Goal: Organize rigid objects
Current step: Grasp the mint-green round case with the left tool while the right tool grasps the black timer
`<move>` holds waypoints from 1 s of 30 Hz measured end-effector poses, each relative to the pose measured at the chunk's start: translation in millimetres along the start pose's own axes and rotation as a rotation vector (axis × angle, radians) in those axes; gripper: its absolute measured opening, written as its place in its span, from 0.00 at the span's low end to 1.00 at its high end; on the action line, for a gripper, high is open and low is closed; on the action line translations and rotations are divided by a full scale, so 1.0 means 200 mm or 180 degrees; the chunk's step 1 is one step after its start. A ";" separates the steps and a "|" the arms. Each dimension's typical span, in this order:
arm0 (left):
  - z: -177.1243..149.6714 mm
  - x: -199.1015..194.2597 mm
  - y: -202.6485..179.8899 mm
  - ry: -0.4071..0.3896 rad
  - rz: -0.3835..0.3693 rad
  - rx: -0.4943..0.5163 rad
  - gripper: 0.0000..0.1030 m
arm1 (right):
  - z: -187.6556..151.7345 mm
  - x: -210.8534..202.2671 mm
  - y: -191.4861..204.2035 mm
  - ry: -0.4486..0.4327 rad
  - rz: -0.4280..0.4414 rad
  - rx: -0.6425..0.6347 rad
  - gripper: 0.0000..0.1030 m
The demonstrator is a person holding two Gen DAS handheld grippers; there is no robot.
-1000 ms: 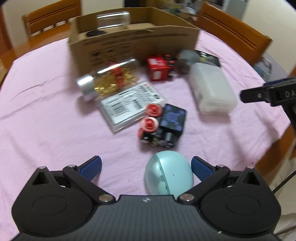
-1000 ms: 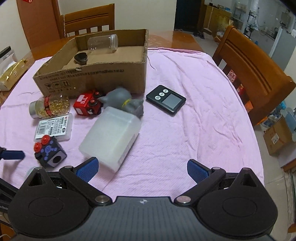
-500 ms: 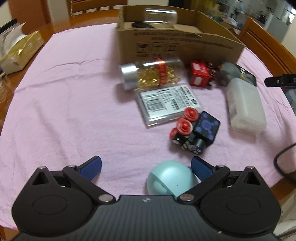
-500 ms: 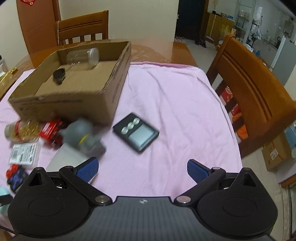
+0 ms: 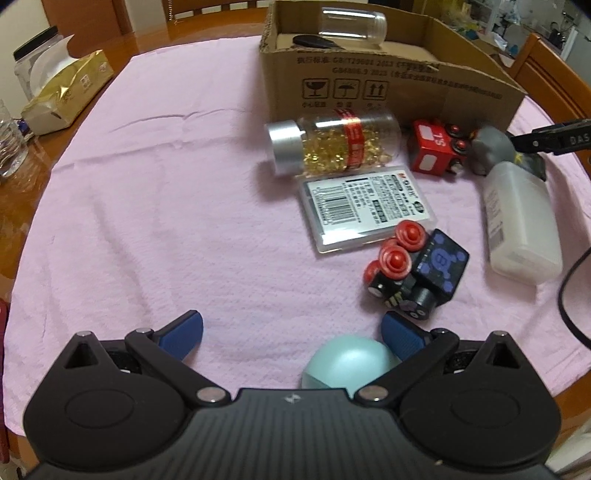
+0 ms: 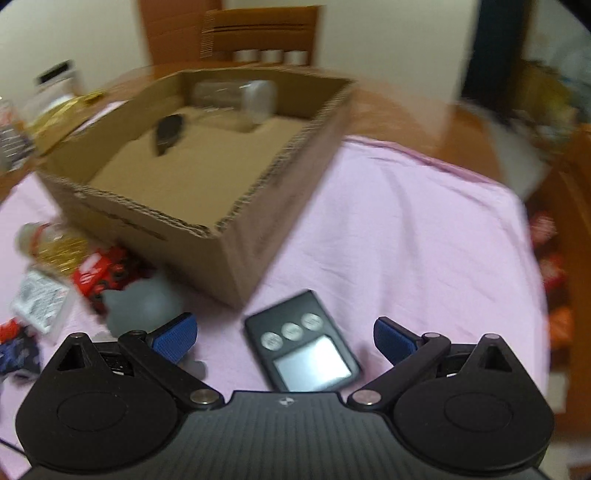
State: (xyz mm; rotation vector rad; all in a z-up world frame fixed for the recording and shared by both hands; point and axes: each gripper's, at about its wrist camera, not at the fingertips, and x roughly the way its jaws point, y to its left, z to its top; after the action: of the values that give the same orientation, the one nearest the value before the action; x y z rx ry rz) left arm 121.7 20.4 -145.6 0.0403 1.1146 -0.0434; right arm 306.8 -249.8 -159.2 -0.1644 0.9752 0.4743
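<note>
Both cameras have swung since the earlier pictures. From the left wrist, the clutter has slid toward the right half of the frame. The right gripper [image 6: 284, 332] has closed in on the timer [image 6: 302, 352], which now lies low in its frame between the wide-open, empty fingers; my guess is that the timer is the next pick for the box [image 6: 236, 225]. The right wrist view is motion-blurred, so fine detail is unsure.

Left wrist view, left to right: one gold packet [image 5: 66, 94] at upper left, off the pink cloth [image 5: 147, 206]. The left gripper [image 5: 291, 328] at the bottom stands fully open, holding nothing, with one pale blue egg-shaped thing [image 5: 349, 363] just inside its right finger; contact cannot be told. Right of centre lie one capsule bottle [image 5: 332, 144], one clear case [image 5: 365, 206] and one black-and-blue toy [image 5: 417, 273] with three red wheels showing. Further right are one red toy truck [image 5: 437, 151], one grey figure [image 5: 491, 151] and one white bottle [image 5: 517, 218].

At the top, the box holds two things: one clear jar [image 5: 352, 22] and one dark item [image 5: 314, 40]. Eight remain outside it, timer included.
</note>
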 end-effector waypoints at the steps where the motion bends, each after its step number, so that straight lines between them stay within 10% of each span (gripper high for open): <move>1: 0.00 0.00 0.00 0.0006 0.0010 -0.0024 0.99 | 0.01 0.01 -0.02 0.0045 0.0069 -0.0036 0.98; 5: 0.01 0.00 0.01 0.0022 0.0043 -0.0092 0.99 | 0.07 0.06 -0.05 0.0170 0.0169 -0.0271 0.73; 21: 0.01 0.01 0.01 0.0020 0.0060 -0.0132 0.99 | 0.09 0.05 0.03 0.0422 0.0564 -0.0707 0.62; 30: 0.02 0.01 0.02 0.0001 0.0016 -0.0036 0.99 | 0.01 0.03 0.11 0.0224 -0.0332 -0.0178 0.67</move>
State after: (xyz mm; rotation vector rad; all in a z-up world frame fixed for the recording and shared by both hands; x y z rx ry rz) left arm 125.9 23.5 -145.7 0.0331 1.1151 -0.0326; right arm 301.5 -228.6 -160.5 -0.2825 1.0173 0.4025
